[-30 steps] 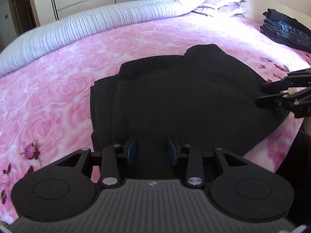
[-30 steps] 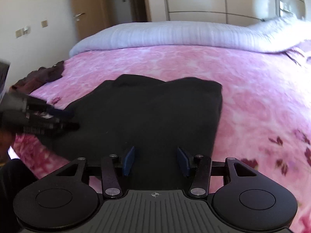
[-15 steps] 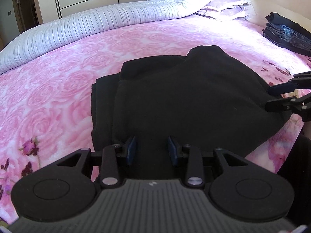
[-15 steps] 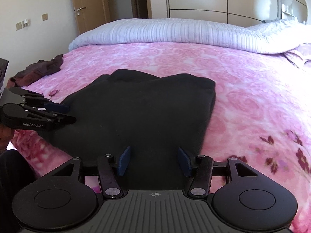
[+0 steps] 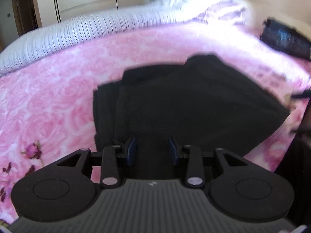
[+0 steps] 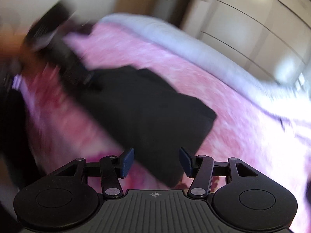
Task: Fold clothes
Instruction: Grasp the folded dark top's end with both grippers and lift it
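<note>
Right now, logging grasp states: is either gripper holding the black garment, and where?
Nothing is held. The left gripper and right gripper are open above the folded black garment.

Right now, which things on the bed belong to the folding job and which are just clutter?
Job:
black garment, part folded
left gripper, open
right gripper, open

Lying about:
dark folded stack, far corner
striped duvet
pink bedspread

black garment [image 5: 190, 104]: 1 | hand-held gripper [image 5: 151, 151]: 2 | dark clothes stack [image 5: 285, 38]: 1
</note>
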{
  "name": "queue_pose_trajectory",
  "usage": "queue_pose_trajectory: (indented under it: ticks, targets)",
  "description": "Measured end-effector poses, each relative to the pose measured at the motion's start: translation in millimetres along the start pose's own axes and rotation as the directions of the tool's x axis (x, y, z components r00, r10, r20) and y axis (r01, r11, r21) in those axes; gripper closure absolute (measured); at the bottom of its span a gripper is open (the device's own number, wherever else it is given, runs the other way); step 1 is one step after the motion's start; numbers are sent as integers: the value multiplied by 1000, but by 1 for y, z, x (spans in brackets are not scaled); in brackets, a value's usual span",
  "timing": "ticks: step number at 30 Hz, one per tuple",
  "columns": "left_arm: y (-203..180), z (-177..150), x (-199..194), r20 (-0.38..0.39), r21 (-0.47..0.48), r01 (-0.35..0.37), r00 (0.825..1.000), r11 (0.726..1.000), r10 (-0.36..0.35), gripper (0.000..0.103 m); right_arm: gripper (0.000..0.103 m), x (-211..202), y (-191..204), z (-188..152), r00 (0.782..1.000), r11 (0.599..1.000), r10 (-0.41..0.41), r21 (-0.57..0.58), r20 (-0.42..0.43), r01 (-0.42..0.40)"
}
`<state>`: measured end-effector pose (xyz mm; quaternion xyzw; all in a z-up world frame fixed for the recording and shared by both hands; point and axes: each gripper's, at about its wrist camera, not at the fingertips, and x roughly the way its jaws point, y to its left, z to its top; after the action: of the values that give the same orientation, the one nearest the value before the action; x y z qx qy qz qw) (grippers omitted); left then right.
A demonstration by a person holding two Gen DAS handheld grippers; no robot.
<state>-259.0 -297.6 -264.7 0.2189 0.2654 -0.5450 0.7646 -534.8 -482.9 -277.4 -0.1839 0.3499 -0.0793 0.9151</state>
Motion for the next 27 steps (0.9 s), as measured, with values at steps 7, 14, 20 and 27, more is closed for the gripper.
queue_pose_trajectory:
  ticks: [7,14,20,27]
  targets:
    - [-26,-22,-47,84,253,-31,996,967,11,52,48,26,36,-8,996,961,-82,-267,-28,72]
    - [-72,-47,-36,66,494,-60,997,868,31,35,49,72,55,-4,989,880,-148,-459,-24,121]
    - [-109,-51,2,102,712,-152,988,685,113,31,74,68,25,16,997,917,-74,-395,-38,53]
    - [-100,-34,36,95,750,-189,979,633,180,66,74,54,-2,34,998,932,-70,-356,-3,64]
